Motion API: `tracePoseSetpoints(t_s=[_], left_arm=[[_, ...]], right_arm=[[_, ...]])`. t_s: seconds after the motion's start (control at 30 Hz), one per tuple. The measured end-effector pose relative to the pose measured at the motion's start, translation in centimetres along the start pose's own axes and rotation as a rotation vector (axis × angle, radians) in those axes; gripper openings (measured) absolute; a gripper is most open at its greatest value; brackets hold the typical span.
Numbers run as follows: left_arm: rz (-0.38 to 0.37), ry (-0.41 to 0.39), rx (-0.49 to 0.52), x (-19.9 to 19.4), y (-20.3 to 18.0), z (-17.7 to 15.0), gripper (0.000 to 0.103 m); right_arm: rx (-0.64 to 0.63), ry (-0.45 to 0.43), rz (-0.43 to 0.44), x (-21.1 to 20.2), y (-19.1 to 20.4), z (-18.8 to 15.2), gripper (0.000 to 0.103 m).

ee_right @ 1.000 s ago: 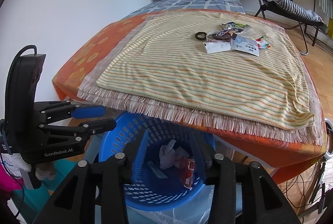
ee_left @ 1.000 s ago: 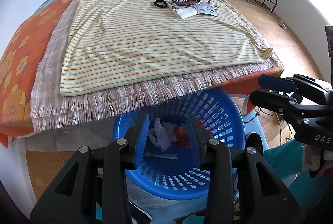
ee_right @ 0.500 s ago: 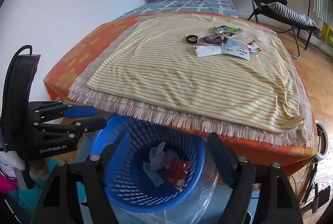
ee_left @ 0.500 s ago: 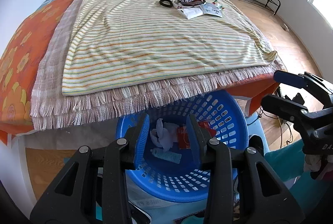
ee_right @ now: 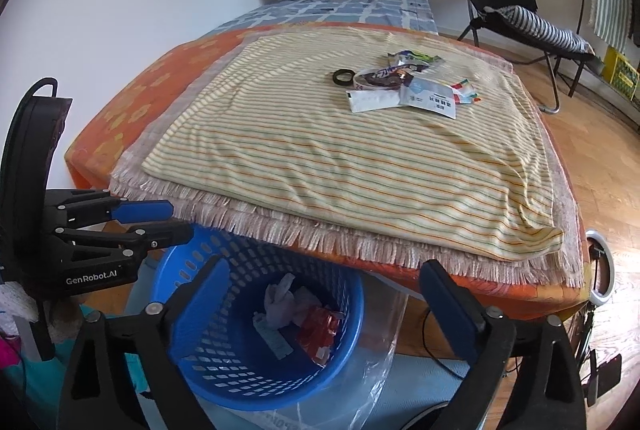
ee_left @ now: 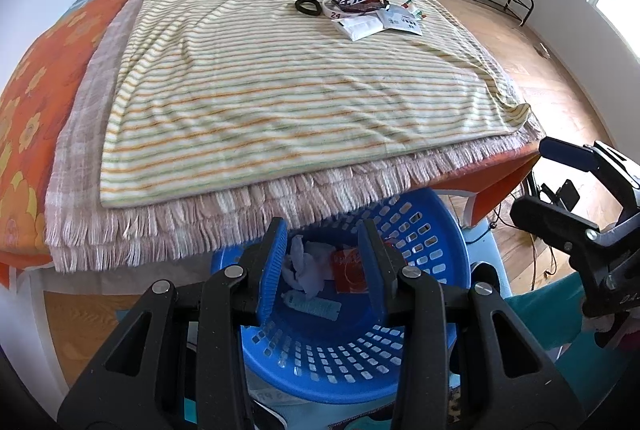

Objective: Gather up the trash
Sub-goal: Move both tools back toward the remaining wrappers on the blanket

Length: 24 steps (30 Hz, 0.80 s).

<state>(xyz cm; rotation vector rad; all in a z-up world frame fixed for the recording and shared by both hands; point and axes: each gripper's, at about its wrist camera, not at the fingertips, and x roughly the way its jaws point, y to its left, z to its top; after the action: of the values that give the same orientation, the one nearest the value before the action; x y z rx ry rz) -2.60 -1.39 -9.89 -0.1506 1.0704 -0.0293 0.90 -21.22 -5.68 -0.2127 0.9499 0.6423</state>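
Below the left gripper (ee_left: pixel 322 270): blue basket (ee_left: pixel 432 230) at the bed's foot, holding crumpled tissue (ee_left: pixel 306 270) and a red wrapper (ee_left: pixel 350 268); jaws partly apart, gripping nothing. Farther up on the striped blanket (ee_left: pixel 280 90), a pile of wrappers (ee_left: pixel 368 10).

Beneath the right gripper (ee_right: pixel 324 302): same basket (ee_right: pixel 352 294); jaws opening wide, nothing between them. Left gripper (ee_right: pixel 168 218) at left.

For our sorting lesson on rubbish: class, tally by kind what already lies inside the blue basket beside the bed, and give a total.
In the blue basket:
Crumpled white tissue clump: 1
Red wrapper: 1
Pale flat packet: 1
Total: 3, as far as the two views show; anything beneath these is hidden.
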Motion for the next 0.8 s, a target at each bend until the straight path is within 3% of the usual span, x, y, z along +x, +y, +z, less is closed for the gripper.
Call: tracePoseSetpoints(t_s=[0.23,0.33,0.67,0.8], left_arm=[[-0.008,-0.016,-0.008,-0.1,0.5,3.1,0.038],[-0.018,-0.032,0.0,-0.2,0.5,4.9,0.05],[-0.05,-0.06,0.069,0.7,-1.0,10.5,0.05],[-0.066,-0.059,0.115,1.8,-2.2,12.4,0.05]], right_arm=[[0.095,0.012,0.012,-0.1,-2.9,1.7,0.102],[0.125,-0.009,-0.004,-0.2,-4.1,2.7,0.103],[0.167,-0.105,-0.054,-0.8,-8.9,7.3,0.103],[0.265,-0.107,-0.021,0.0,-11.8,9.6,0.102]])
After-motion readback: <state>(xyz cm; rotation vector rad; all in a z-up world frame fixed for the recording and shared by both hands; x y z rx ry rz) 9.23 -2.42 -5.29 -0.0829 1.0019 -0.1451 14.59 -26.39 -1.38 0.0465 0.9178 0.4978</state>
